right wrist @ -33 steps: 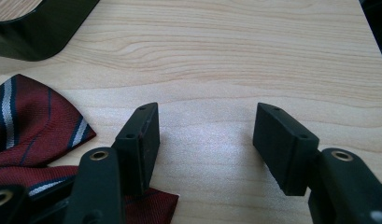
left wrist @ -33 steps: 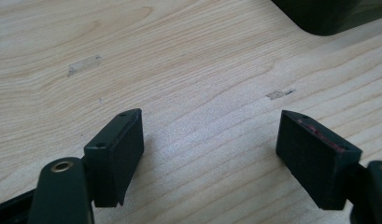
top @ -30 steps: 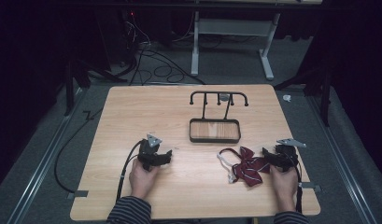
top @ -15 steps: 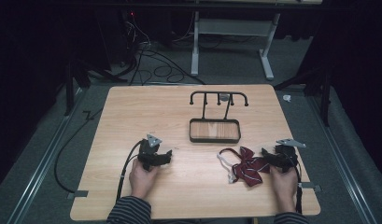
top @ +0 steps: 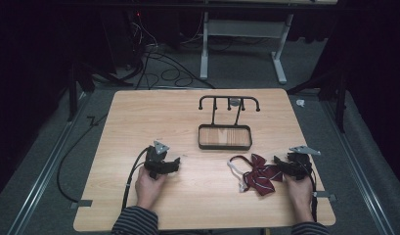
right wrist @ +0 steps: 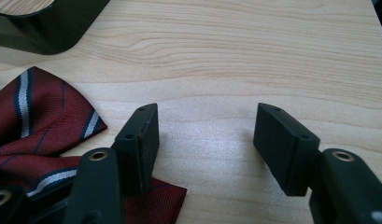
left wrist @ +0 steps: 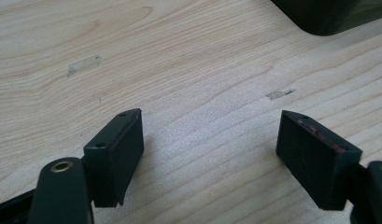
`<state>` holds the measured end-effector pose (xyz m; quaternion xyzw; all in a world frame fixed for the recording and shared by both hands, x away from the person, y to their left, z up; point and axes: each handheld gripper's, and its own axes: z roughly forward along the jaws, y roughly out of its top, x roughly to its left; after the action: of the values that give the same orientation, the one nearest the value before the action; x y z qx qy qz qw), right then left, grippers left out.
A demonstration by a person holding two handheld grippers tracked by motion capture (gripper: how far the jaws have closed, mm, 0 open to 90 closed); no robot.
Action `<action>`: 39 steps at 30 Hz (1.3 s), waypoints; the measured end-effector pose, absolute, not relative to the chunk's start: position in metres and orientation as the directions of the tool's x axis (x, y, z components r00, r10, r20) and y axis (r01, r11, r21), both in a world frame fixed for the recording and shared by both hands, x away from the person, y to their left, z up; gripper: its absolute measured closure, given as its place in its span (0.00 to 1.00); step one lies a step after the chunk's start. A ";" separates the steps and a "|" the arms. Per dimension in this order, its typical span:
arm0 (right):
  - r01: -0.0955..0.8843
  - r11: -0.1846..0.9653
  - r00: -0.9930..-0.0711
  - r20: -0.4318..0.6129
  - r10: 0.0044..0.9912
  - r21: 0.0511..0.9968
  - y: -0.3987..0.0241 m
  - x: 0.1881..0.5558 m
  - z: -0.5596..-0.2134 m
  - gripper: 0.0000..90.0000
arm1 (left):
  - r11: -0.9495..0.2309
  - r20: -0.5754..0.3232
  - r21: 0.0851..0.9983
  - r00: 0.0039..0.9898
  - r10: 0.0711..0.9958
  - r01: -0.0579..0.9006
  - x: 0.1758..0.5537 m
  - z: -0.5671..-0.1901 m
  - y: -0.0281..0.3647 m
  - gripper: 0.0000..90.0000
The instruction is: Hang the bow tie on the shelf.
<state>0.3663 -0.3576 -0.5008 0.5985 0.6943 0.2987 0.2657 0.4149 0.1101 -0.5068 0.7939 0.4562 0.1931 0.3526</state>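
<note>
Right gripper [top: 280, 166] rests low on the wooden surface [top: 188, 117], held by the person's right hand [top: 299, 191]. Its fingers [right wrist: 141, 140] stand wide with only bare wood in the gap between them; they have just been closing slightly, and nothing sits between them.

The bow tie [top: 260, 177], dark red with navy and pale stripes, lies flat on the surface just to the outside of the right gripper's left finger. In the right gripper view one edge of the cloth [right wrist: 34, 121] runs under and beside that finger; whether the finger presses on it I cannot tell. A white strap [top: 235, 169] loops out from the bow tie on the side away from the fingers.

Left gripper [top: 175, 164] also rests on the surface, in the left hand [top: 149, 188], well apart from the bow tie. Its fingers [left wrist: 115, 154] are spread wide over bare wood, holding nothing.

Beyond both sets of fingers stands a small black rack [top: 225, 129] with a row of hooks over a tray-like base; a corner of that base shows ahead of each gripper's fingers.
</note>
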 end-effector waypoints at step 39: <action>0.608 0.169 -0.355 0.076 0.932 0.775 -0.316 0.343 -0.468 0.59 | -0.336 -0.015 0.736 0.510 0.860 0.588 0.415 -0.507 0.110 0.26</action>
<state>0.3427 -0.3161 -0.4680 0.5249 0.7334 0.3739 0.2161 0.4149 0.1102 -0.5068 0.7941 0.4558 0.1927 0.3528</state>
